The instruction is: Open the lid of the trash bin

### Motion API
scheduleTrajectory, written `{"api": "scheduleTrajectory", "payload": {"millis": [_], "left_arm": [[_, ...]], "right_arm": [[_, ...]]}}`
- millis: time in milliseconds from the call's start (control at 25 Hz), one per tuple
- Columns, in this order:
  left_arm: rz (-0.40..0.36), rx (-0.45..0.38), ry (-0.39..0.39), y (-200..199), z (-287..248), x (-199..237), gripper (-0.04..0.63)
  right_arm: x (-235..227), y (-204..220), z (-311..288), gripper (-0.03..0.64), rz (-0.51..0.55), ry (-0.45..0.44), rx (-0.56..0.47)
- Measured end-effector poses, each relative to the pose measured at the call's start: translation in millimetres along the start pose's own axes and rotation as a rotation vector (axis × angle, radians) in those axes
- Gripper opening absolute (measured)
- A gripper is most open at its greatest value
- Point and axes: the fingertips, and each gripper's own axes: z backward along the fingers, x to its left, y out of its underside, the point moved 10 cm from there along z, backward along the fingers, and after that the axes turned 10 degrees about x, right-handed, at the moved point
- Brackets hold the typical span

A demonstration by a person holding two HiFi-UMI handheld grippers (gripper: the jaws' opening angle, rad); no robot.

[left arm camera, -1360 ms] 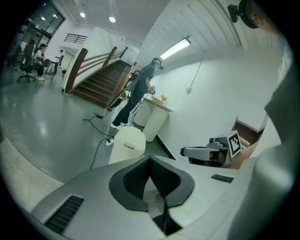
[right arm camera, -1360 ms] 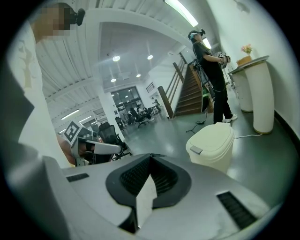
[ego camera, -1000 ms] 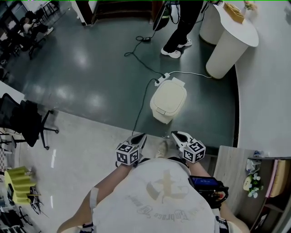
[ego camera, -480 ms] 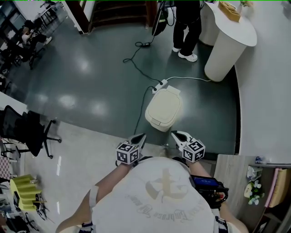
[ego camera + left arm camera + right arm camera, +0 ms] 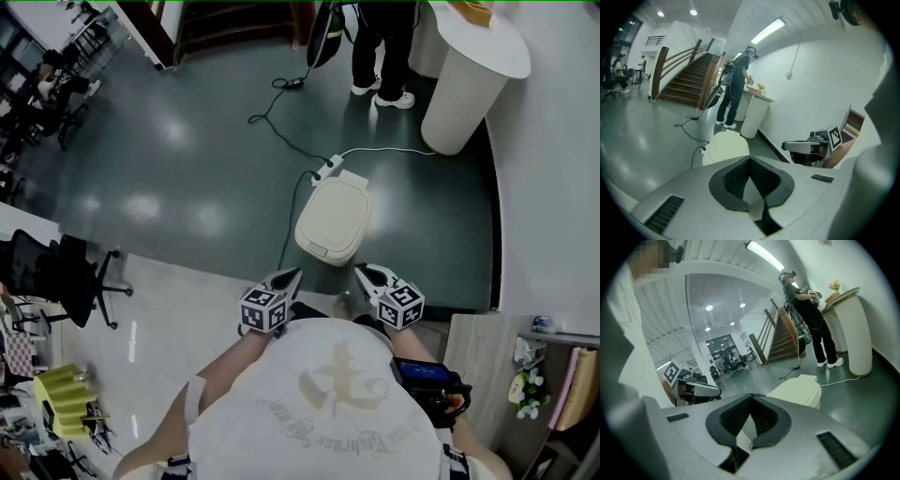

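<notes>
Trash bin (image 5: 322, 247) nearer than before — lid (image 5: 336, 214) down; left tool (image 5: 294, 274), right tool (image 5: 360, 272) pressed together, empty

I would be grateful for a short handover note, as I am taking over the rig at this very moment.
Left gripper: jaws together, nothing between them, held low in front of the body.
Right gripper: the same, beside the left one and apart from it.
Trash bin: cream, on the dark floor straight ahead, beyond both grippers. Its lid is down. A power strip lies on the floor just behind it.
Done: nothing yet; neither gripper touches the bin.
Left: move closer, bring a gripper to the lid's front edge, probably the easiest place to lift it, and open the lid.
</notes>
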Motion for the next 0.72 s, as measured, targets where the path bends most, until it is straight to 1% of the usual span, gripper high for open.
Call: {"api": "scheduleTrajectory", "payload": {"millis": [400,720], "left_arm": [[0.004,0.034,-0.006,-4,-11,12,0.011],[0.003,0.057,0.003,-16,-24,31,0.011]], "right_arm": [[-9,5,-10,0.005,-0.038,0.012,0.010],[-16,-9,-24,0.005,-0.048,0.023,0.006]]}}
